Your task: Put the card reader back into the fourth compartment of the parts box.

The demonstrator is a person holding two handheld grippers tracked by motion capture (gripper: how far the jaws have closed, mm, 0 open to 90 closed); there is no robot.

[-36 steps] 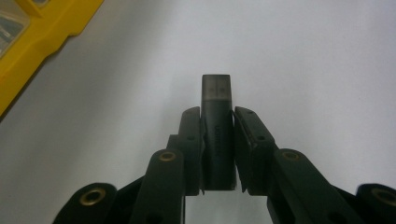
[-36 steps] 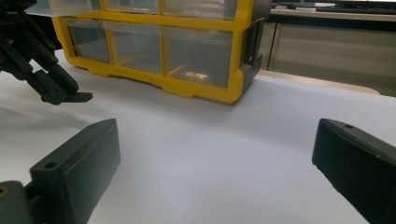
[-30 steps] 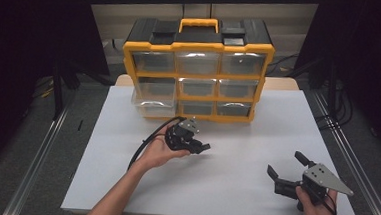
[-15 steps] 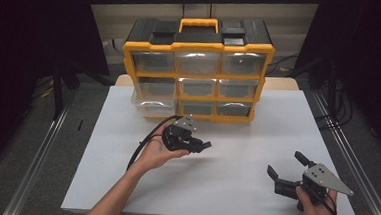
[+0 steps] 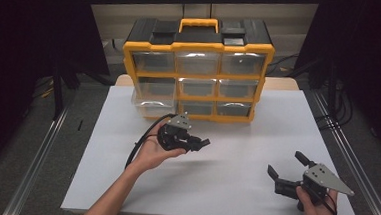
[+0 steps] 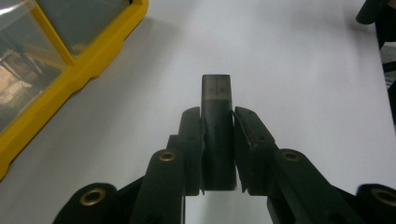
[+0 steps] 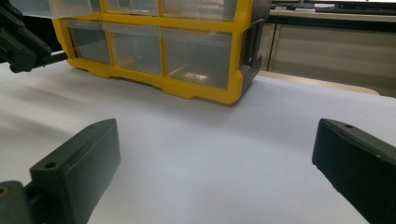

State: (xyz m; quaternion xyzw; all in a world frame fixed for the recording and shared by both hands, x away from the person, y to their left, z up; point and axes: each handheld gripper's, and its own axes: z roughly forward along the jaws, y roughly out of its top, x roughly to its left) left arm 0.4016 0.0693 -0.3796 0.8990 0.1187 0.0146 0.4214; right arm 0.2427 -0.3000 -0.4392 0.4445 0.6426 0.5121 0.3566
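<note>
A hand holds my left gripper (image 5: pixel 202 143) above the middle of the white table (image 5: pixel 99 182), just in front of the organizer. It is shut on a small dark stick-shaped object (image 6: pixel 216 100) whose translucent end juts past the jaws of the left gripper (image 6: pixel 217 114). At the near right of the table my right gripper (image 5: pixel 285 162) is held low and open, with nothing between its fingers. In its own view the right gripper (image 7: pixel 215 154) faces the organizer across bare white table.
A yellow-and-black organizer (image 5: pixel 197 68) with clear drawers stands at the back of the table. Its middle-left drawer (image 5: pixel 151 97) is pulled out toward me. The organizer's corner (image 6: pixel 70 60) lies left of the left jaws. Metal rails run along both table sides.
The left hand has shifted its gripper only very slightly. The right gripper has stayed where it was, still open.
</note>
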